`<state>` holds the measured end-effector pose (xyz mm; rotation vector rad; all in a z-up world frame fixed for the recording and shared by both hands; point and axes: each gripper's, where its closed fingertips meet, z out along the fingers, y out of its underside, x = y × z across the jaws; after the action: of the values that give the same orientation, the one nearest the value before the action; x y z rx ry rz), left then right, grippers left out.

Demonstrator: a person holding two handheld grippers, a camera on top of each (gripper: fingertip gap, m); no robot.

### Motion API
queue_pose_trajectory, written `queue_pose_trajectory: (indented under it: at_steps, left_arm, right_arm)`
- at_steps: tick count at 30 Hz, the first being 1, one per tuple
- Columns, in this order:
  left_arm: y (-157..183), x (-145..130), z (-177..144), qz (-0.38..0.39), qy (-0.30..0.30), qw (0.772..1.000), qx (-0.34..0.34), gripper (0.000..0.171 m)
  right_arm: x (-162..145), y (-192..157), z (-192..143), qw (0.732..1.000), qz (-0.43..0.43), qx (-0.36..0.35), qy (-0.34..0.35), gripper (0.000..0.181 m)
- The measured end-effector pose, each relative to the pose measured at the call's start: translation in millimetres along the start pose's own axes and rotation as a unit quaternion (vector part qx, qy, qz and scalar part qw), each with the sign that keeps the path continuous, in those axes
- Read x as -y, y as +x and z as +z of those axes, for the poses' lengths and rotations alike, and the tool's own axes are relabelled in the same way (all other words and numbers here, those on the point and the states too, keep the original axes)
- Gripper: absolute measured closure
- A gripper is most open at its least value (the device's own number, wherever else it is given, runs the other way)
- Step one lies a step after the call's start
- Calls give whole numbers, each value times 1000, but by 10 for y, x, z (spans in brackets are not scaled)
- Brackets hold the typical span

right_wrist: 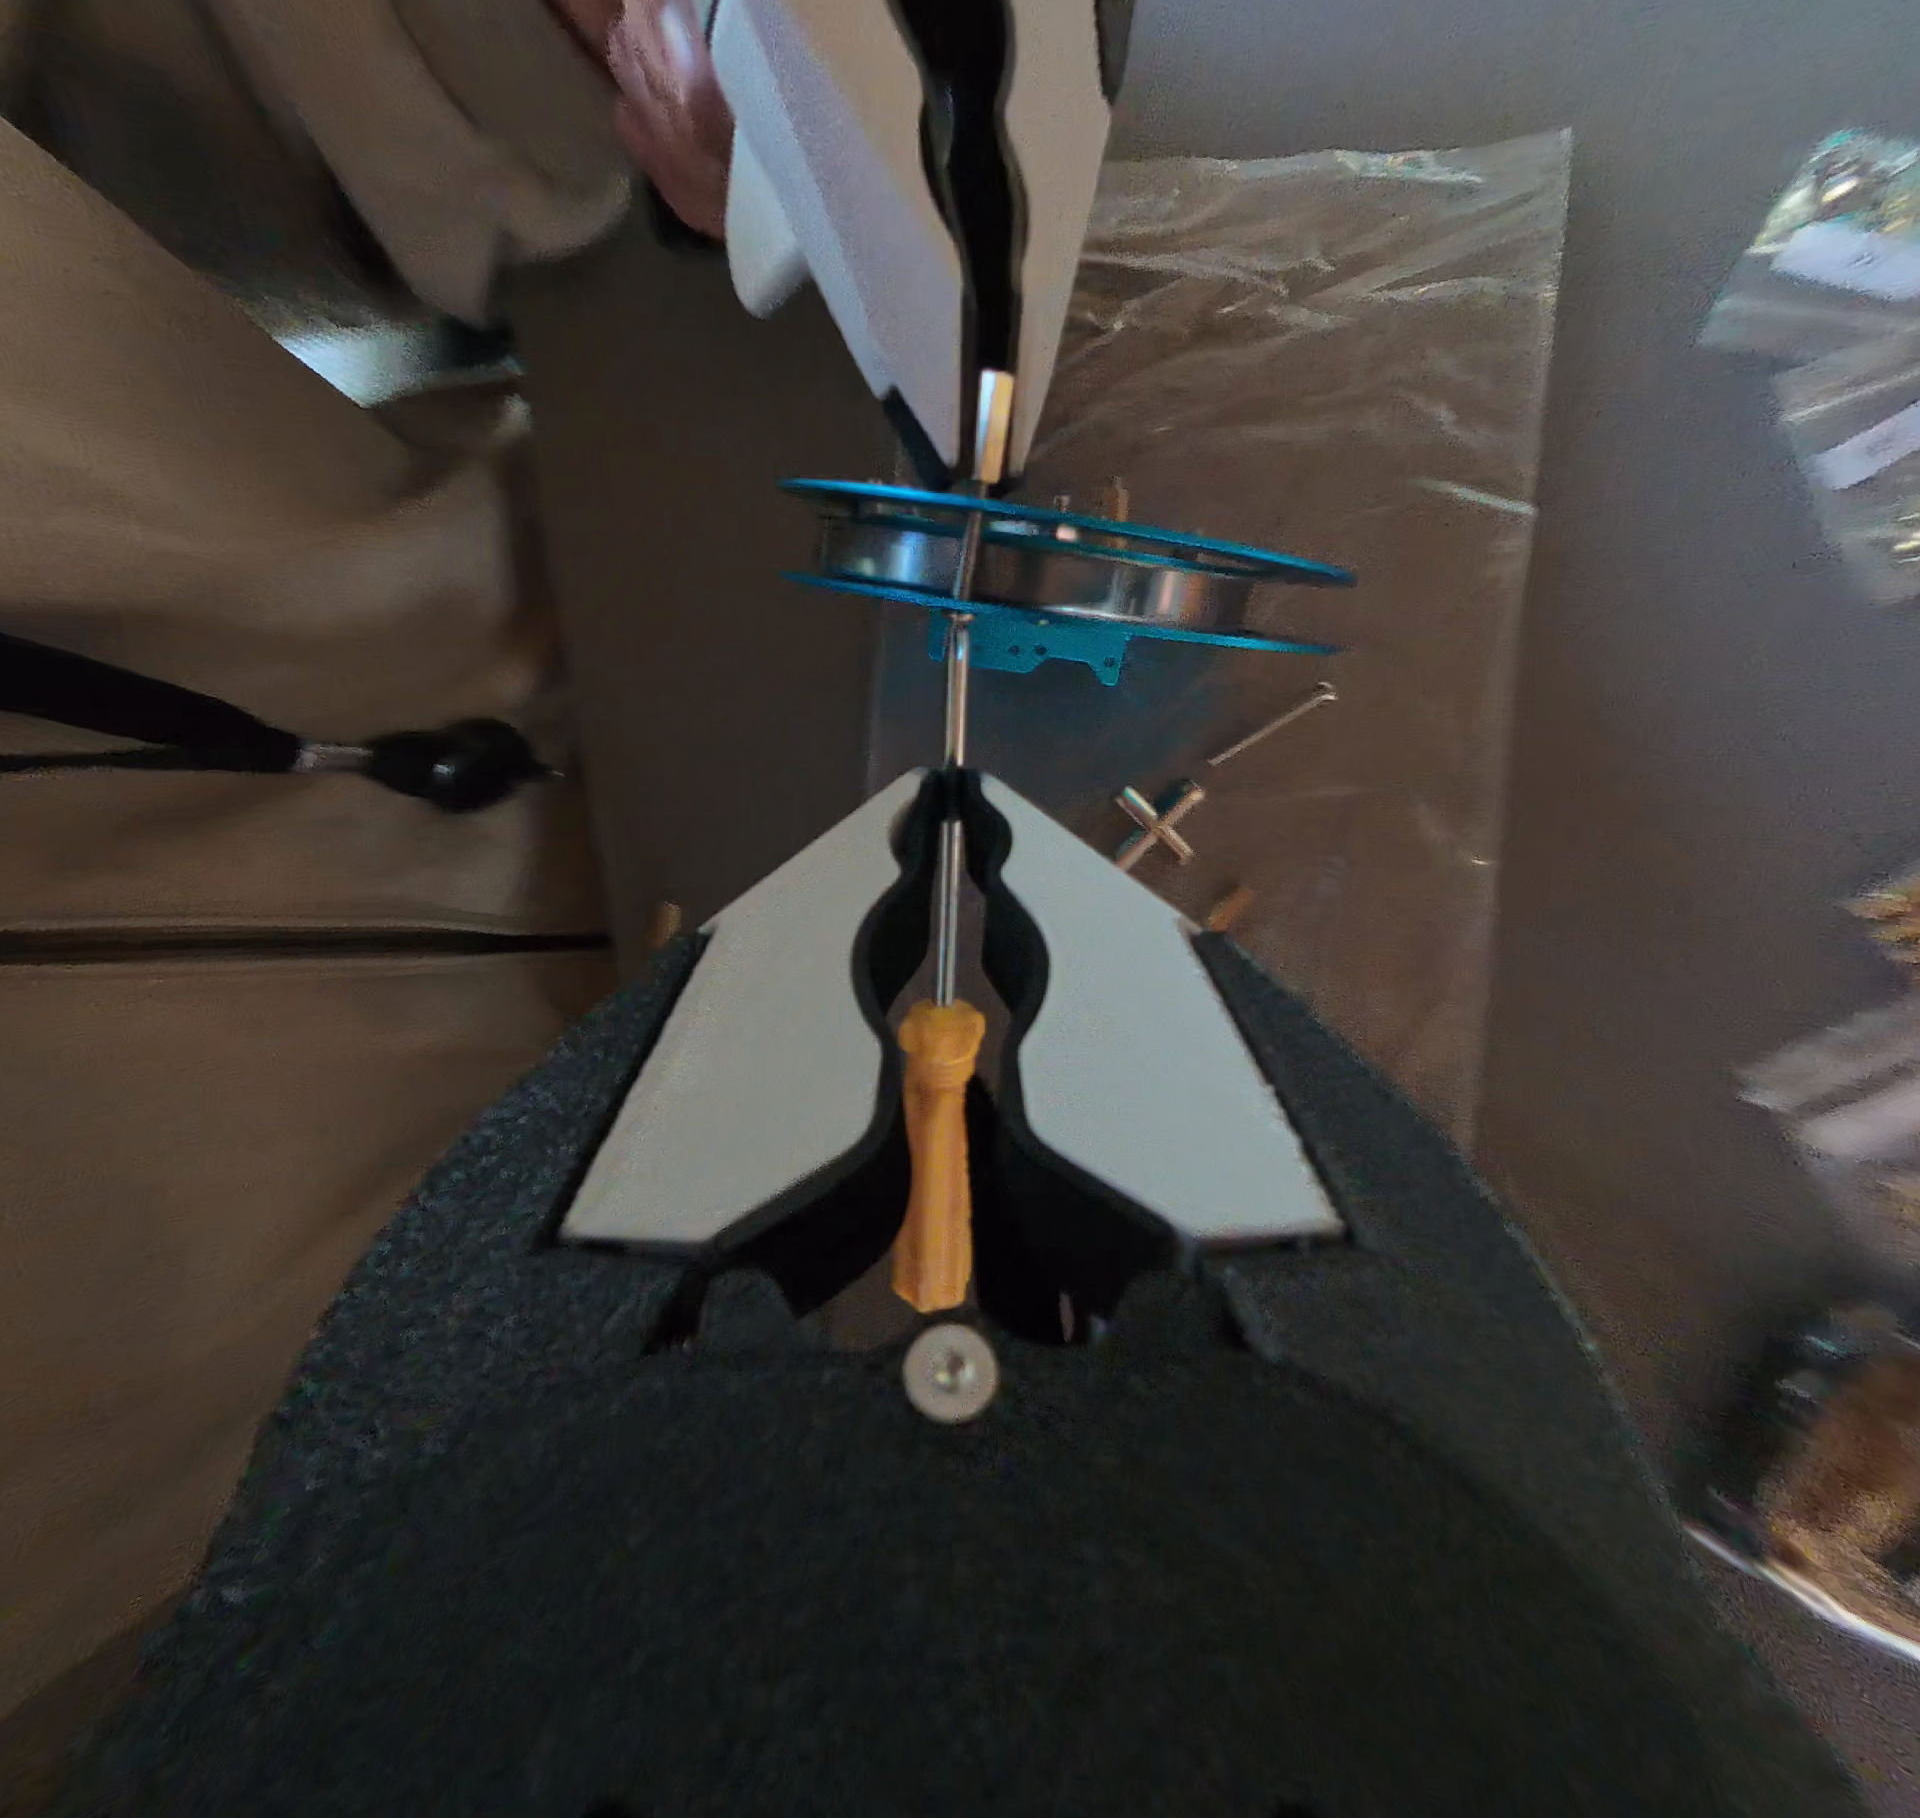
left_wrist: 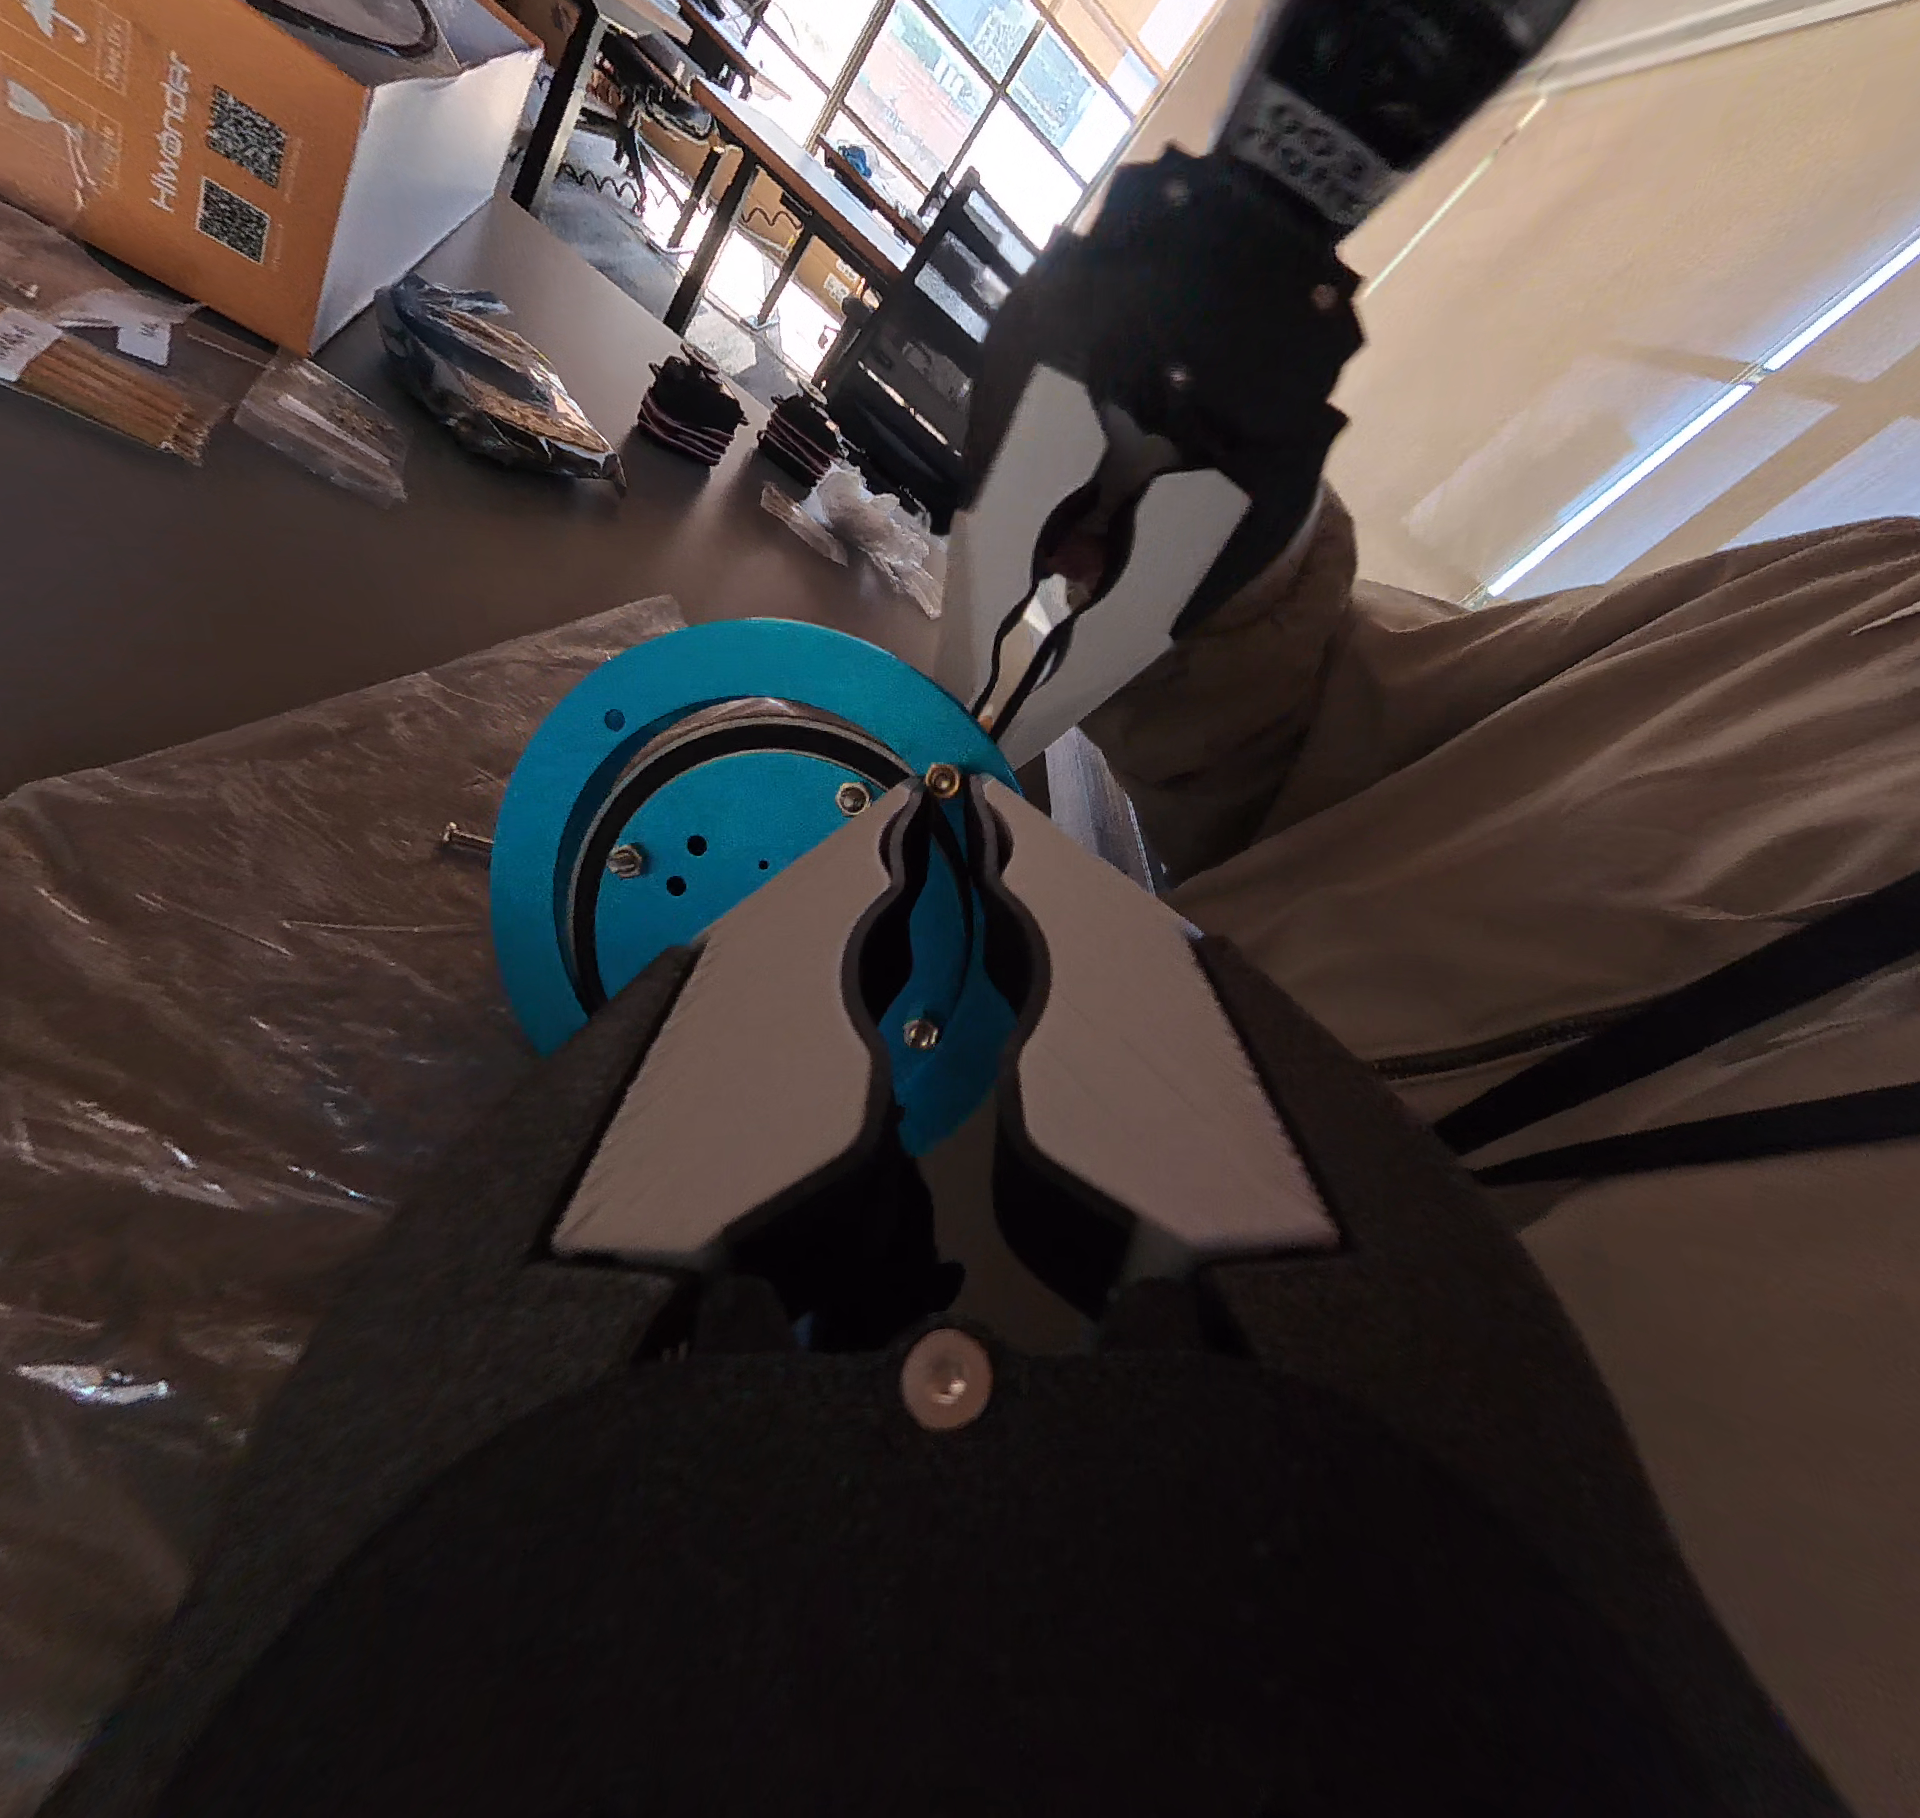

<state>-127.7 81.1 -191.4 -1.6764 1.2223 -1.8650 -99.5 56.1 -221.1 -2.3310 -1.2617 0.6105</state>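
Note:
A blue round assembly [left_wrist: 727, 833], two blue discs around a metal bearing, stands edge-on in the right wrist view [right_wrist: 1143, 563], over a clear plastic bag [right_wrist: 1299, 314]. My left gripper [left_wrist: 943, 794] is shut on a small brass standoff [left_wrist: 943, 779] at the disc's rim. It comes in from the top of the right wrist view [right_wrist: 987, 459], gripping that standoff [right_wrist: 995, 423]. My right gripper [right_wrist: 951, 781] is shut on the shaft of an orange-handled screwdriver [right_wrist: 935, 1155]. The shaft passes through both discs to the standoff. The right gripper [left_wrist: 1003, 729] also shows in the left wrist view, just behind the disc.
A loose screw [left_wrist: 464, 838] lies on the bag, as do a small cross wrench [right_wrist: 1158, 826] and a long screw [right_wrist: 1273, 724]. An orange and white box [left_wrist: 208, 127], a dark parts bag [left_wrist: 499, 386] and black servos [left_wrist: 696, 407] sit farther back. A person's beige garment [left_wrist: 1558, 781] is close by. About 5 cm separates my left fingertips from my right. The small cross wrench [right_wrist: 1158, 826] is about 9 cm from my right fingertips.

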Motion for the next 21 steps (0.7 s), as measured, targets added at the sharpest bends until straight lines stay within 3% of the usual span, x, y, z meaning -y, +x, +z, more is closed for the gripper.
queue_pose_trajectory:
  at_steps: [3, 12, 21]
  left_arm:
    - [-15, 17, -10, -11, 13, 1000, -2, 168]
    - [-26, 97, -17, -65, 95, 993, 9, 167]
    - [-100, 168, -16, -160, 174, 972, -16, 169]
  right_arm:
    - [12, 23, 26, 997, 37, 54, 32, 179]
    - [66, -86, 136, 987, 93, 90, 92, 179]
    - [140, -88, 211, 976, 131, 90, 152, 179]
